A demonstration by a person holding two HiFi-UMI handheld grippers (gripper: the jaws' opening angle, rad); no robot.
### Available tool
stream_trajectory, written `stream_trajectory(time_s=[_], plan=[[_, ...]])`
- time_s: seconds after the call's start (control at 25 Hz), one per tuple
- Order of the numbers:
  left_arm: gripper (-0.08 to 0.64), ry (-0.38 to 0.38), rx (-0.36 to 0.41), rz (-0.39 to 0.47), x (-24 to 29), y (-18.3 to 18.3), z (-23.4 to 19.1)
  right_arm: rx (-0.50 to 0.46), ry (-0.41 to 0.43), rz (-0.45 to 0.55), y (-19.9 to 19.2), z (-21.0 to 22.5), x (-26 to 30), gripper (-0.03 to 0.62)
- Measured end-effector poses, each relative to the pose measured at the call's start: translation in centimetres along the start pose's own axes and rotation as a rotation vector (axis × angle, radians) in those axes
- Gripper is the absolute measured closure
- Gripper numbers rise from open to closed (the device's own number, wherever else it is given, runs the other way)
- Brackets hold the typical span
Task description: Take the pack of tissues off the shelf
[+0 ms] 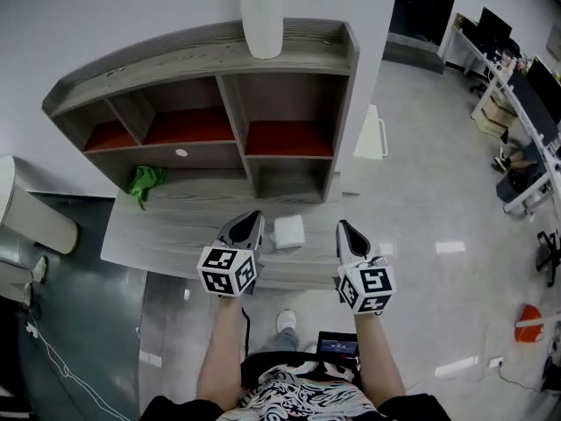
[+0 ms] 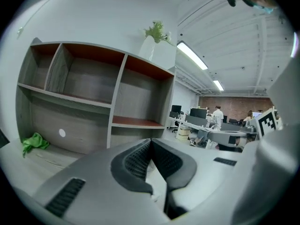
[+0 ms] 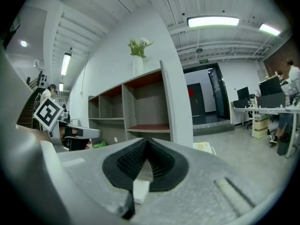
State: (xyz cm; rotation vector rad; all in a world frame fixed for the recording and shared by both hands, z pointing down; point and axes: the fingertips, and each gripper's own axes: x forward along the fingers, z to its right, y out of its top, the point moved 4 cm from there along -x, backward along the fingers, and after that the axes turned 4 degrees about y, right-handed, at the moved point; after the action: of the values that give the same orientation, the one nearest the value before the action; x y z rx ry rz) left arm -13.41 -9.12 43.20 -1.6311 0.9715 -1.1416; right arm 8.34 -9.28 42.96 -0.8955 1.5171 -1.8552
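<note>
The white pack of tissues (image 1: 287, 231) lies on the grey ledge (image 1: 158, 235) in front of the wooden shelf unit (image 1: 232, 112), whose compartments look empty. My left gripper (image 1: 253, 219) hovers just left of the pack, close to it, its jaws shut with nothing between them. My right gripper (image 1: 343, 228) hangs a little to the pack's right, also shut and empty. In the left gripper view the jaws (image 2: 150, 141) meet in front of the shelf (image 2: 108, 102). In the right gripper view the jaws (image 3: 147, 140) are pressed together too. Neither gripper view shows the pack.
A green cloth (image 1: 145, 182) lies at the ledge's left end. A white vase (image 1: 261, 16) stands on top of the shelf unit. A white cylinder (image 1: 31, 213) sits at far left. Office desks and chairs (image 1: 517, 103) fill the far right.
</note>
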Motion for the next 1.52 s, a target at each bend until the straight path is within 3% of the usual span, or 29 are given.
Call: stream_trajectory(time_s=[0.24, 0.56, 1.0, 1.52], plan=[[0.552, 0.069, 0.044, 0.020, -2.9, 1.1, 3.7, 0.035, 0.014, 0.079, 2.4, -0.2, -3.5, 0.588], [0.552, 0.082, 0.062, 0.087, -8.7, 0.9, 7.7, -0.049, 0.007, 0.047, 1.0, -2.7, -8.6, 0.588], [0.552, 0.076, 0.086, 0.105, -10.2, 0.5, 9.9, -0.062, -0.006, 0.068, 1.7, -2.5, -11.6, 0.588], [0.552, 0.087, 0.062, 0.108, -11.0, 0.0, 9.1, -0.085, -0.003, 0.046, 1.2, -2.7, -11.6, 0.588]])
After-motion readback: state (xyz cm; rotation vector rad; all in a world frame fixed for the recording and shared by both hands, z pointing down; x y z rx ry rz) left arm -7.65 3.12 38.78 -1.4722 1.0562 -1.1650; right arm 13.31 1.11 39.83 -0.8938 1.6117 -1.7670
